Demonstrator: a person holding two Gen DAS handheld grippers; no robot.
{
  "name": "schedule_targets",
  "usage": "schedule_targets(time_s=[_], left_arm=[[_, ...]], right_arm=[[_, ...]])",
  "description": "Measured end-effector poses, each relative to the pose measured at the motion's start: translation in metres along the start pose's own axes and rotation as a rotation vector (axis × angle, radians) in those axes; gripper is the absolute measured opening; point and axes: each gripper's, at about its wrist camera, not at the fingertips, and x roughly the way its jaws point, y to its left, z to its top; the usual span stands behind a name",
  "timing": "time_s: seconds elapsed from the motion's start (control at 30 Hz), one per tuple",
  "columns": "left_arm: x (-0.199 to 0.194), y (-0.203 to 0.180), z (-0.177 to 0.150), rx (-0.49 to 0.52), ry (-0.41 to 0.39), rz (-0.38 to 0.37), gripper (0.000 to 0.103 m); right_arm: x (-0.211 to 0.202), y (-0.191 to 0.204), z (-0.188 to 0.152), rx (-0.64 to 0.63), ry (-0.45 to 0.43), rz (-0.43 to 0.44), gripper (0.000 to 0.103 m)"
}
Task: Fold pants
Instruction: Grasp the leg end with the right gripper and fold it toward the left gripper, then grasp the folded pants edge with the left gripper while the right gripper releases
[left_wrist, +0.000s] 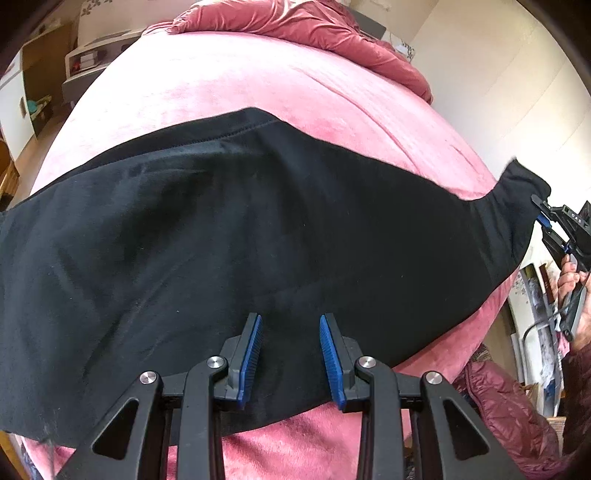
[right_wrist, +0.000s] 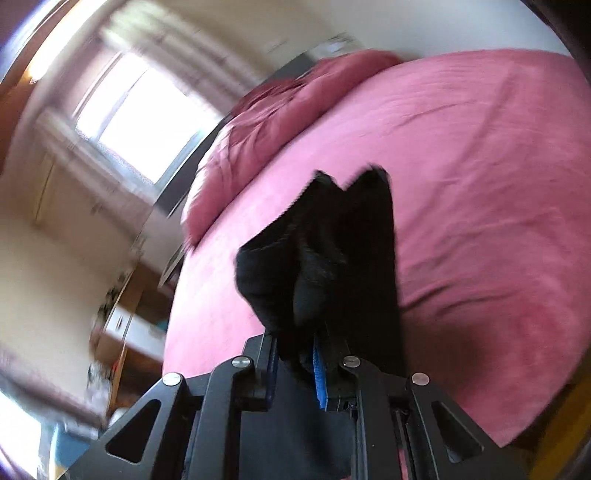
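Black pants (left_wrist: 229, 236) lie spread across a pink bed (left_wrist: 258, 92). My left gripper (left_wrist: 291, 325) is open, its blue pads apart just above the near edge of the pants, holding nothing. My right gripper (left_wrist: 543, 218) shows at the far right of the left wrist view, shut on the end of the pants and lifting it off the bed. In the right wrist view the gripper (right_wrist: 306, 354) is shut on a bunched fold of the pants (right_wrist: 332, 251), which hangs up in front of the camera. That view is blurred.
A crumpled darker pink duvet (left_wrist: 314, 26) lies at the head of the bed. A white shelf unit (left_wrist: 92, 59) stands at the far left. A window (right_wrist: 144, 118) and low furniture (right_wrist: 125, 332) stand beside the bed. A hand (left_wrist: 569, 280) holds the right gripper.
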Motion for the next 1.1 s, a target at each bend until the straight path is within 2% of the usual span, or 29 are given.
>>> schedule_targets(time_s=[0.13, 0.3, 0.37, 0.5, 0.6, 0.8, 0.97, 1.03, 1.07, 1.1], left_arm=[[-0.010, 0.015, 0.001, -0.050, -0.019, -0.036, 0.033], [-0.020, 0.032, 0.002, -0.099, -0.038, -0.078, 0.033], [-0.024, 0.034, 0.000, -0.108, -0.047, -0.089, 0.033], [-0.031, 0.042, 0.000, -0.131, -0.048, -0.118, 0.033], [-0.031, 0.048, 0.003, -0.156, -0.041, -0.150, 0.033], [-0.030, 0.054, 0.022, -0.207, -0.016, -0.270, 0.033], [-0.019, 0.050, 0.038, -0.253, 0.022, -0.367, 0.039], [-0.010, 0.046, 0.043, -0.275, 0.051, -0.396, 0.047], [-0.006, 0.045, 0.045, -0.290, 0.070, -0.415, 0.051], [-0.001, 0.045, 0.047, -0.307, 0.090, -0.437, 0.056]], right_arm=[[0.025, 0.048, -0.029, -0.072, 0.092, 0.088, 0.016], [0.077, 0.113, -0.086, -0.193, 0.273, 0.184, 0.016], [0.101, 0.130, -0.101, -0.235, 0.334, 0.191, 0.016], [0.141, 0.152, -0.156, -0.311, 0.479, 0.177, 0.016], [0.157, 0.165, -0.188, -0.382, 0.544, 0.142, 0.016], [0.170, 0.175, -0.225, -0.511, 0.592, 0.088, 0.016], [0.177, 0.191, -0.251, -0.705, 0.581, 0.027, 0.020], [0.176, 0.193, -0.253, -0.725, 0.572, 0.033, 0.022], [0.176, 0.193, -0.253, -0.722, 0.577, 0.052, 0.028], [0.175, 0.196, -0.254, -0.716, 0.582, 0.067, 0.029]])
